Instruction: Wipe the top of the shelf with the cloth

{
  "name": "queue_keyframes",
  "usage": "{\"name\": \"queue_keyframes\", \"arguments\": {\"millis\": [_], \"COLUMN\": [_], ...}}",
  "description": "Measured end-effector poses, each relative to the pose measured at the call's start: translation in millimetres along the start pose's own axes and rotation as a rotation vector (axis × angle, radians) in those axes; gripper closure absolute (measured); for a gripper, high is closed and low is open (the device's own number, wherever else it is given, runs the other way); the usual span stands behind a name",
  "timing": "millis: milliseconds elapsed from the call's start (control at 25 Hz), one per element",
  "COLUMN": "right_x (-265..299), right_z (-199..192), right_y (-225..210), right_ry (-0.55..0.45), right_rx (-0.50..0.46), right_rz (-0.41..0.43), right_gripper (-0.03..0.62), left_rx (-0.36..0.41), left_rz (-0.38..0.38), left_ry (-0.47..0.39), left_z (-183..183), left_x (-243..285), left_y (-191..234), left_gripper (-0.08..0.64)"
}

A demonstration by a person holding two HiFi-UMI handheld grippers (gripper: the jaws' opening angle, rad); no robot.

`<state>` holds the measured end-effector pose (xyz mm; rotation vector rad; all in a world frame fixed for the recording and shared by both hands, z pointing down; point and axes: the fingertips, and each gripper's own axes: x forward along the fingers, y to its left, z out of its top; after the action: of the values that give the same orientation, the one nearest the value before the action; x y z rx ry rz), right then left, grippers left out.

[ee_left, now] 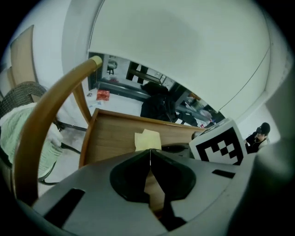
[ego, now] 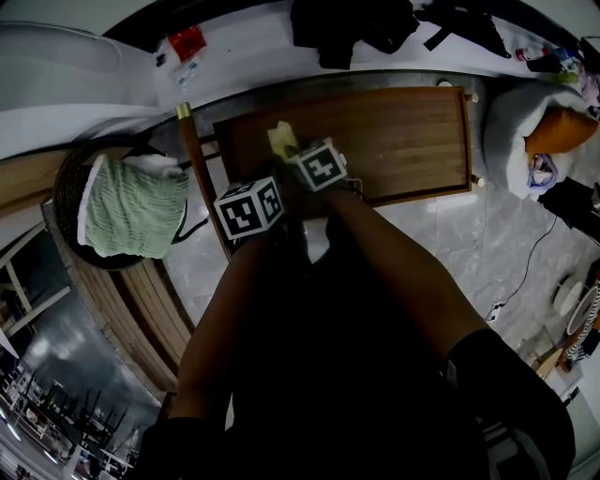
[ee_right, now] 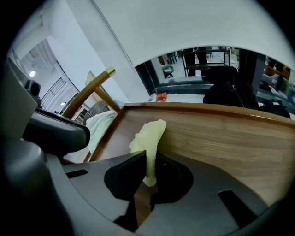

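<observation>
The wooden shelf top [ego: 394, 141] lies in the middle of the head view, brown with a raised rim. A pale yellow cloth [ego: 282, 141] sits at its near-left part. My right gripper [ee_right: 148, 159] is shut on the cloth [ee_right: 148, 138], which stands up out of the jaws over the wood [ee_right: 221, 138]. My left gripper [ee_left: 150, 159] is shut with nothing between its jaws, just left of the right one [ego: 319, 167], at the shelf's left near corner. From the left gripper view the cloth [ee_left: 147, 139] shows ahead on the shelf [ee_left: 110, 136].
A dark round chair [ego: 70, 202] with a green cushion [ego: 131, 211] stands left of the shelf. A curved wooden rail [ee_left: 50, 110] rises at the shelf's left. White bedding [ego: 525, 122] lies to the right, dark clothes [ego: 356, 28] beyond the far edge.
</observation>
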<state>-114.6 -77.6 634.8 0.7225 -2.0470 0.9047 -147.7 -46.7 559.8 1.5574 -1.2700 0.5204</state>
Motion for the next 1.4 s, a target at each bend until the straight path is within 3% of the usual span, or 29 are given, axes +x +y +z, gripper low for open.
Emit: {"name": "queue_keyframes", "arguments": {"millis": [680,1400], "right_x": [-74.2,-172.9], "right_z": [-40.8,-97.0], "right_y": [-113.5,-258.2], "right_ry": [-0.049,-0.092], "right_rx": [0.102,0.239], "right_rz": [-0.111,-0.304], "right_gripper": [0.551,0.55], "left_rx": [0.08,0.155], "left_rz": [-0.102,-0.213], "left_ry": [0.039,0.088], "left_z": [-21.9,-43.8], "left_x": [53.5,101.0], "left_y": [-108.8,-212.0], "left_gripper": [0.548,0.548]}}
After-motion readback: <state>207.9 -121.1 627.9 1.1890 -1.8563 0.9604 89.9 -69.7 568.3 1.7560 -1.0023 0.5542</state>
